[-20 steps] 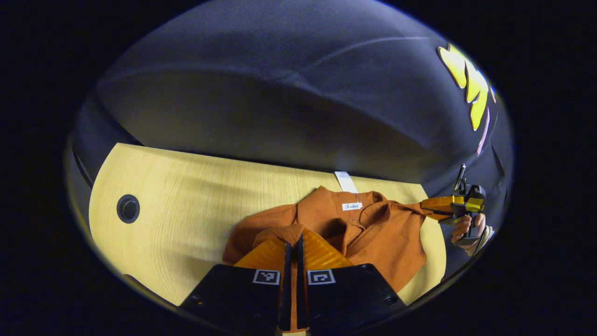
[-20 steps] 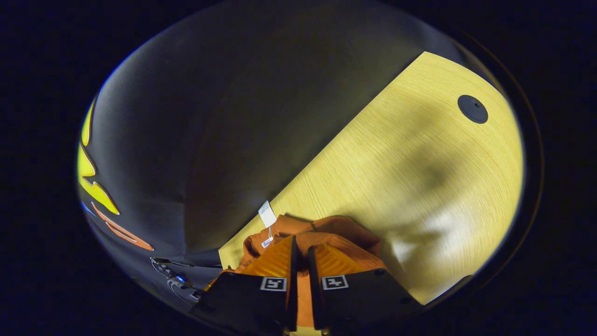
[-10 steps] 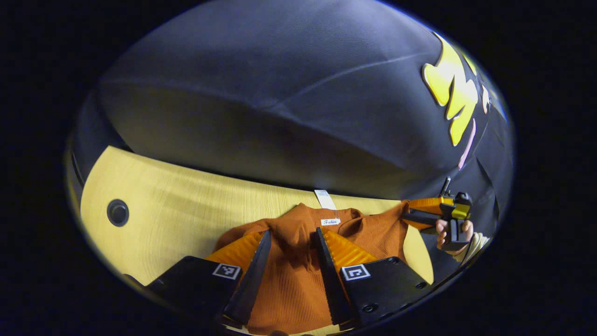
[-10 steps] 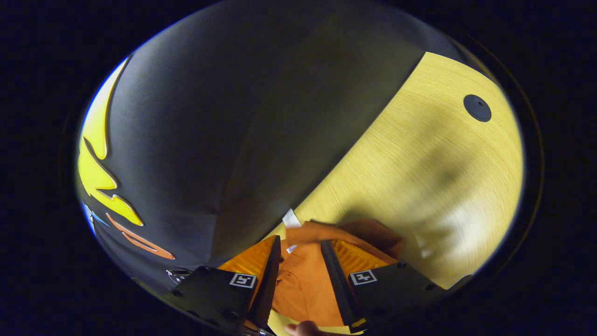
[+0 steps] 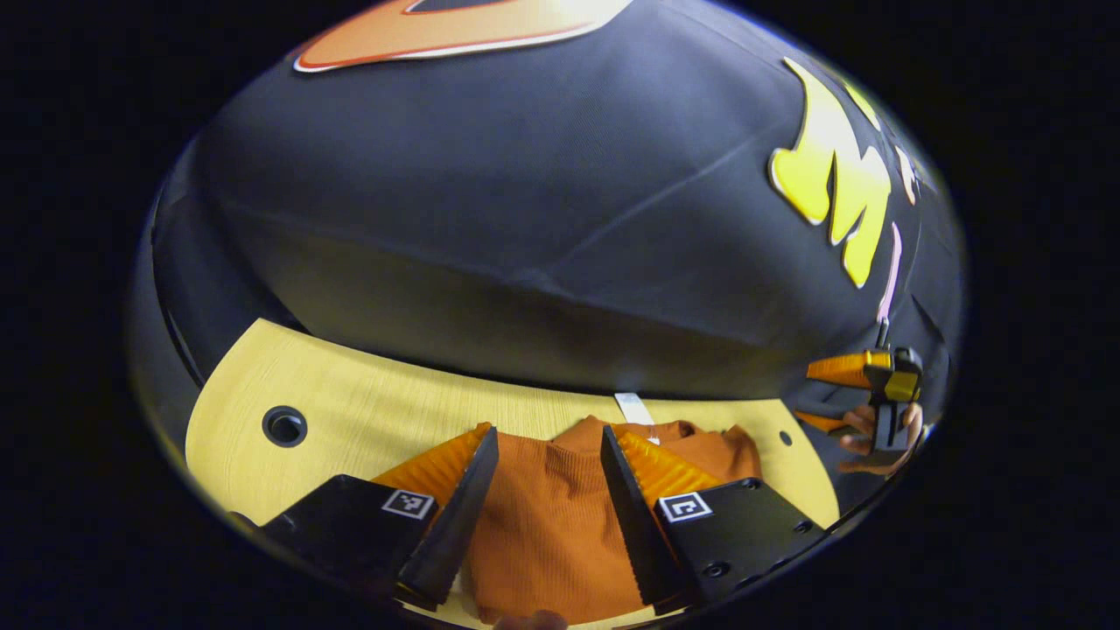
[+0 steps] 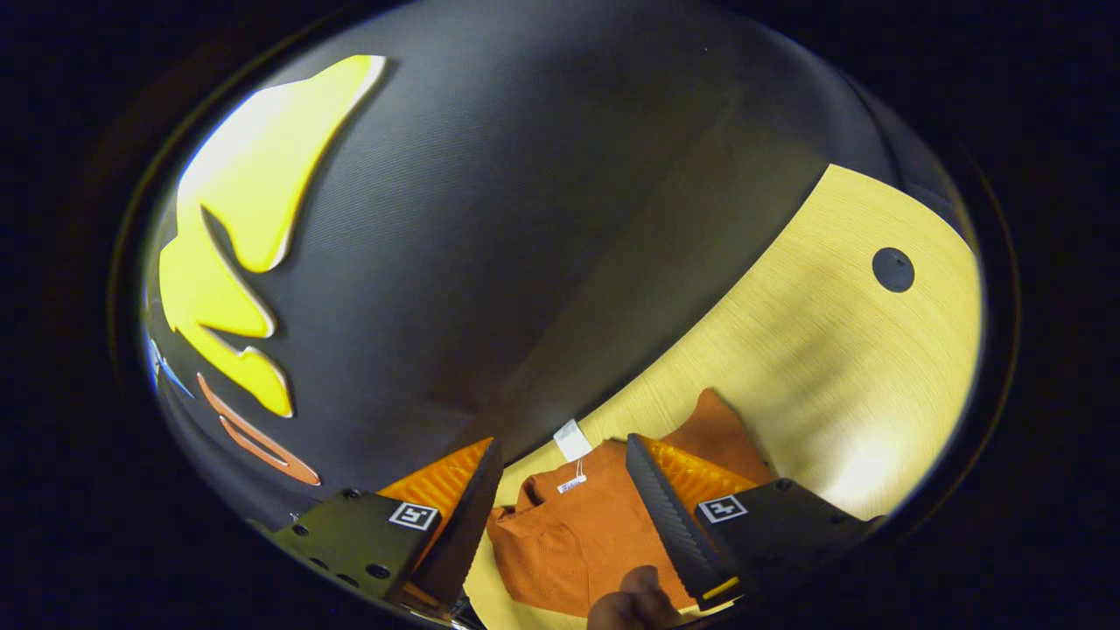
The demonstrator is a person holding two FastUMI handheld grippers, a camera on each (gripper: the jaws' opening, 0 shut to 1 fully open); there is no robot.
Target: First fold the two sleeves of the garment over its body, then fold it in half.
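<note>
Both tools hang released above the garment [image 5: 547,525]: the left tool [image 5: 542,455] and the right tool [image 6: 560,468] each spread their fingers wide, touching no cloth. That orange garment lies folded on the pale worktop [image 5: 367,411], its white tag [image 6: 572,440] toward the booth wall.

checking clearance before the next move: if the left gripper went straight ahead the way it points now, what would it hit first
Probably the orange garment: it lies on the table right between the open fingers of the left gripper. Past its collar come bare wood and the booth's wall. Depth is unclear, so a shallow path might skim over it.
</note>
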